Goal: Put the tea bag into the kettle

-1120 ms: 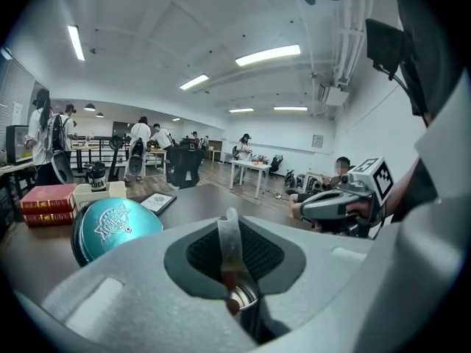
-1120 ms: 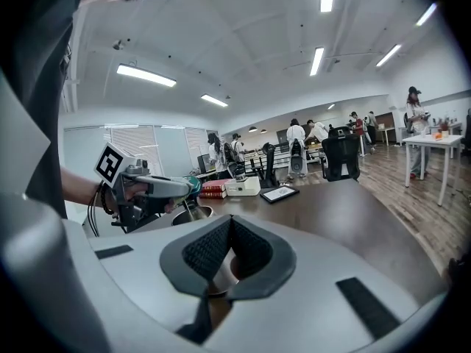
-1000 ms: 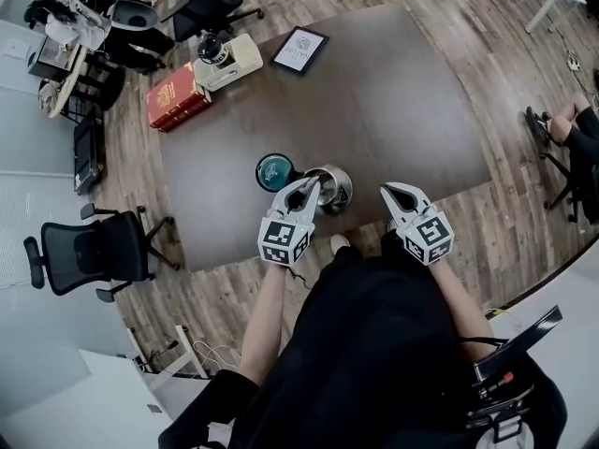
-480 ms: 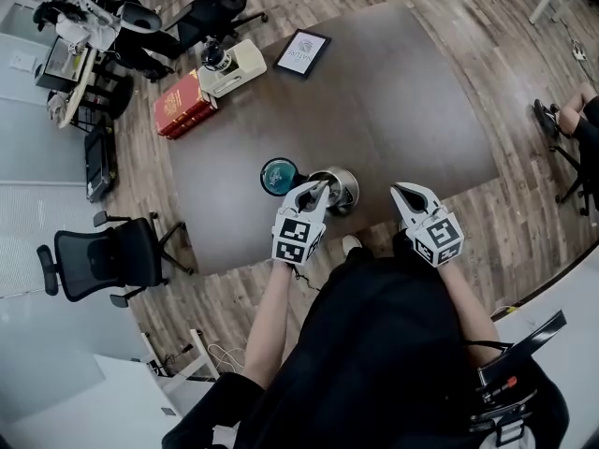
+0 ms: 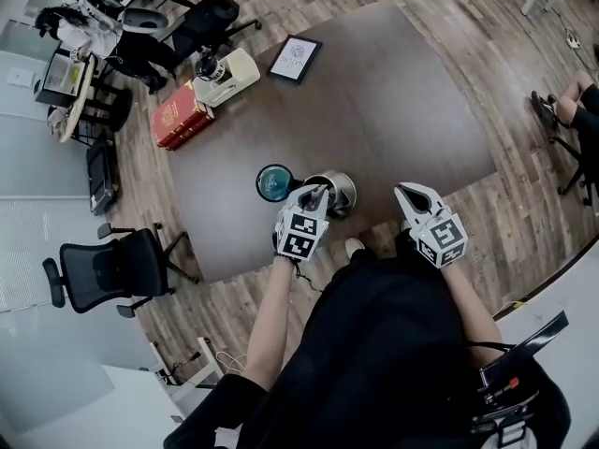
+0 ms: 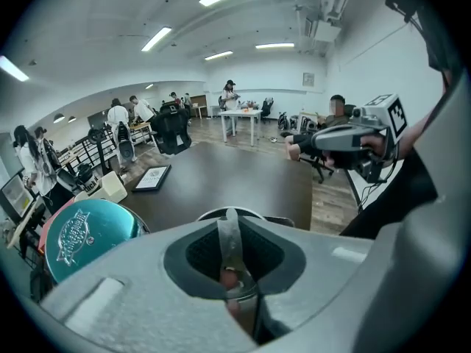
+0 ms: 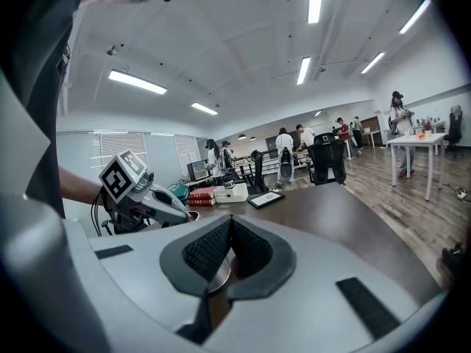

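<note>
From the head view the left gripper (image 5: 316,195) hid its catch. Its own view showed the fingers pinching the tea bag (image 6: 231,245) just above the kettle (image 5: 335,187). The right gripper (image 7: 230,223) was empty, its fingers pressed together.

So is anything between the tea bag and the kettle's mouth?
Nothing visible. The left gripper holds the tea bag over the open kettle. The teal round object sits beside the kettle, and the right gripper is off to the side.
</note>
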